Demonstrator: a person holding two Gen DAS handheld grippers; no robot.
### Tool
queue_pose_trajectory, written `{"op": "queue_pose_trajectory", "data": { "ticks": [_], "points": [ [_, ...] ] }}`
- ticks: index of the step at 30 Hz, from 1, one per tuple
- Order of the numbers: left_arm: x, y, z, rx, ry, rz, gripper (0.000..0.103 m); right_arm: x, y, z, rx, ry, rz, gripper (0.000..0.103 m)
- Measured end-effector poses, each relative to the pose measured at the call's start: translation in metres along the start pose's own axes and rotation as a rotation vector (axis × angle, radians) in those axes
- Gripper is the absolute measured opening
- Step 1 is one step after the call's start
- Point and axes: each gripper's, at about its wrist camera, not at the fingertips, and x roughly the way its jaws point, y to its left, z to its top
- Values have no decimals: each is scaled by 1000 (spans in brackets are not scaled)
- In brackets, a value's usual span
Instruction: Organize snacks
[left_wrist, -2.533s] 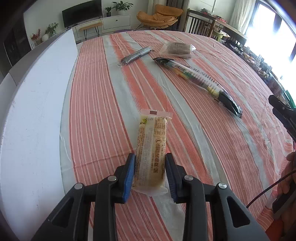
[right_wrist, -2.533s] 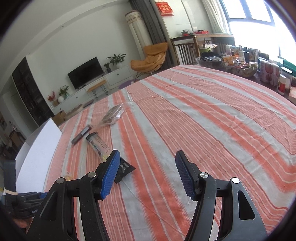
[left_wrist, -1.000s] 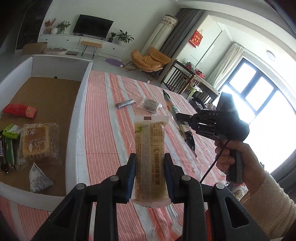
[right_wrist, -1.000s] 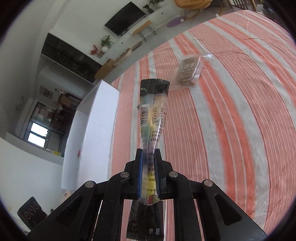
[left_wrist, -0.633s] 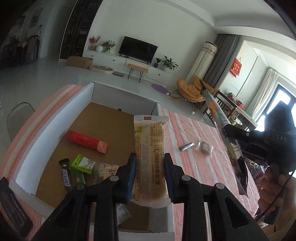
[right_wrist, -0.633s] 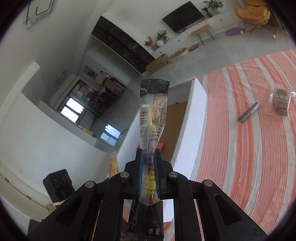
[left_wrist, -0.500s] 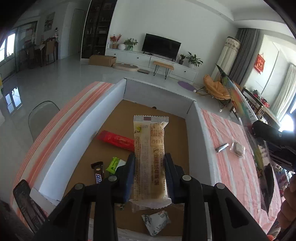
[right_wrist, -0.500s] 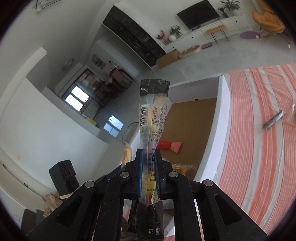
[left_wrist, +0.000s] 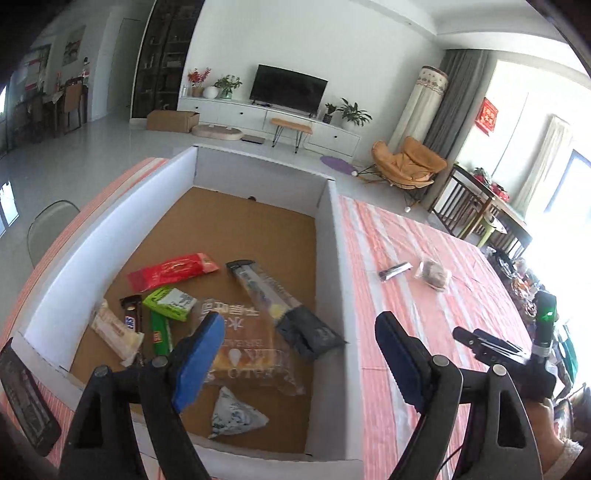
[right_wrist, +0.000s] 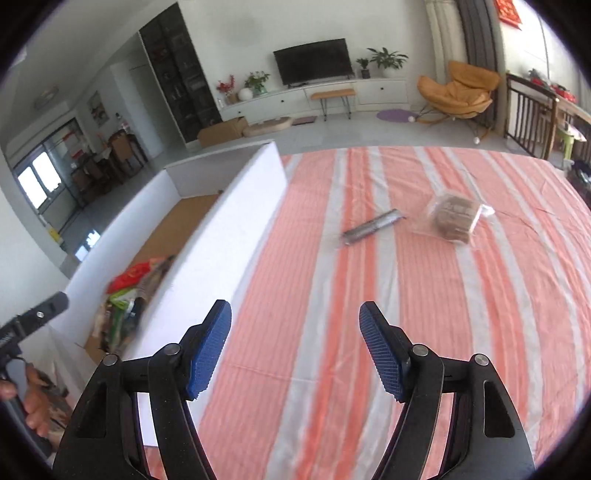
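Both tools gape empty, the left tool (left_wrist: 295, 354) over the box (left_wrist: 334, 236), the right tool (right_wrist: 295, 345) facing the worktop's bar (right_wrist: 371, 226) and cake (right_wrist: 453, 217).

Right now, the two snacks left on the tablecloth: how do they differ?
The silver stick packet is long, thin and opaque; the clear-wrapped brown cake is squat, blocky, and its contents show through. The stick lies nearer the white box; the cake lies farther from it. Both lie flat on the striped tablecloth, outside the box, untouched.

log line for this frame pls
left gripper: open, over box | right gripper: open, over tablecloth | left out: silver bar, brown pastry
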Motion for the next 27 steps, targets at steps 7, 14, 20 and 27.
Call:
{"op": "queue_pose_trajectory", "data": {
  "ticks": [7,14,20,27],
  "points": [
    [-8,-134,-26,207,55,-239,101,-7,-117,-55,155,27,-251,75],
    [62,-212,-83,421,170,-194,101,-25,-137,-70,223,-34,-267,75],
    [129,-212,-104,444,217,-70,101,-15,-146,-72,257,-23,-284,75],
    [173,-179,-108,432,242,53,101,-8,-150,-75,278,13,-275,75]
  ]
}}
